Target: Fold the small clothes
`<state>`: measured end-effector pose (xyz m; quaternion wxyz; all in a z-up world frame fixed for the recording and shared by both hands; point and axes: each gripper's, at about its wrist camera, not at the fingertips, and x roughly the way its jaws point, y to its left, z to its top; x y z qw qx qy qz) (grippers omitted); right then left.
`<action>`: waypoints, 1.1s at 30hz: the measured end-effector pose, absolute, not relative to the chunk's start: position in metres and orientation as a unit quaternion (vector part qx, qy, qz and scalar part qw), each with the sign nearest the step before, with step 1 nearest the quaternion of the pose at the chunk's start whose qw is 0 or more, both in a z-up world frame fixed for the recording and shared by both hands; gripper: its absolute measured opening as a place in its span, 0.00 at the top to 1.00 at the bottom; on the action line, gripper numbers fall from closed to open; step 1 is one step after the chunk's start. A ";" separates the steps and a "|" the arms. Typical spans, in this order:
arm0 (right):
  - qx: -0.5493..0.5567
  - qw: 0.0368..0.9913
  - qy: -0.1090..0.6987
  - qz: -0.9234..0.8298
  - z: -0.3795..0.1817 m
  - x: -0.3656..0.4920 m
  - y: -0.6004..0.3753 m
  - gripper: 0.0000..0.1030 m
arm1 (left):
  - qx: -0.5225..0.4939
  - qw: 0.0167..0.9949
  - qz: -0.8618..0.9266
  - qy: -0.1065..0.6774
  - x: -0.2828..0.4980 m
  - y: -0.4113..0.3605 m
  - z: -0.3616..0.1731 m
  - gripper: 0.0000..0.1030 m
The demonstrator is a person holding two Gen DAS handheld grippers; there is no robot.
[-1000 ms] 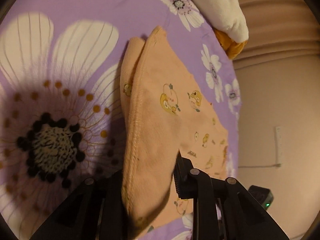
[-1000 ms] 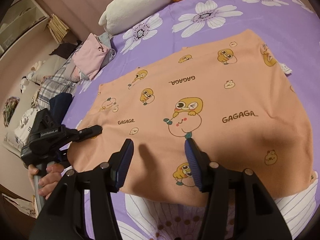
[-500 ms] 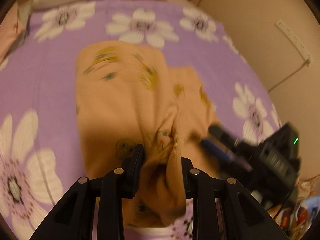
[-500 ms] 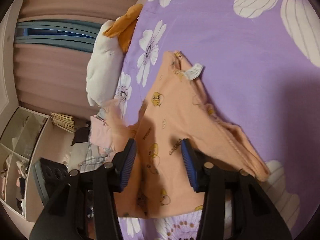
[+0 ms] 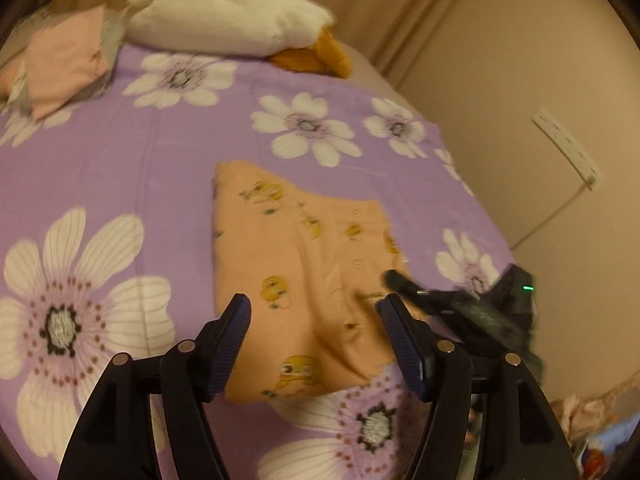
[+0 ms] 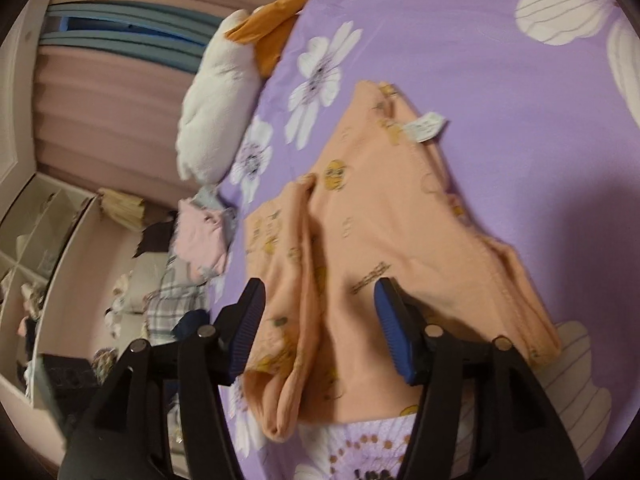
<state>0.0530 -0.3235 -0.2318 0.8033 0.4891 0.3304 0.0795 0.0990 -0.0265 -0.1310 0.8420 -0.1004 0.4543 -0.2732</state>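
A small orange garment [image 5: 304,264] with yellow cartoon prints lies folded over on the purple flowered bedsheet [image 5: 120,168]. My left gripper [image 5: 316,312] is open and empty, just above its near edge. In the right wrist view the same garment [image 6: 384,240] lies rumpled, with a white label [image 6: 428,126] at its far corner. My right gripper [image 6: 320,300] is open over its near part, holding nothing. The right gripper also shows in the left wrist view [image 5: 468,308], at the garment's right edge.
A white and orange plush pillow [image 5: 228,24] lies at the head of the bed. Folded pink clothes [image 5: 60,60] sit at the far left. The bed's right edge meets a beige wall [image 5: 520,80]. Shelves and a clothes pile [image 6: 168,280] stand beside the bed.
My left gripper has let go of the garment's fold and opened. The garment has dropped flat, folded, on the sheet. My right gripper stays open over it.
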 end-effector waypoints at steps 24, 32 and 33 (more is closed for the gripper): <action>0.452 0.766 0.402 0.219 -0.235 0.119 -0.262 0.43 | -0.045 0.874 -0.105 0.472 0.123 -0.001 -0.211 0.33; 0.384 0.804 0.422 0.167 -0.244 0.116 -0.245 0.77 | -0.022 0.881 -0.094 0.463 0.121 -0.006 -0.212 0.33; 0.391 0.802 0.419 0.166 -0.246 0.116 -0.247 0.78 | -0.026 0.880 -0.095 0.464 0.121 -0.005 -0.212 0.33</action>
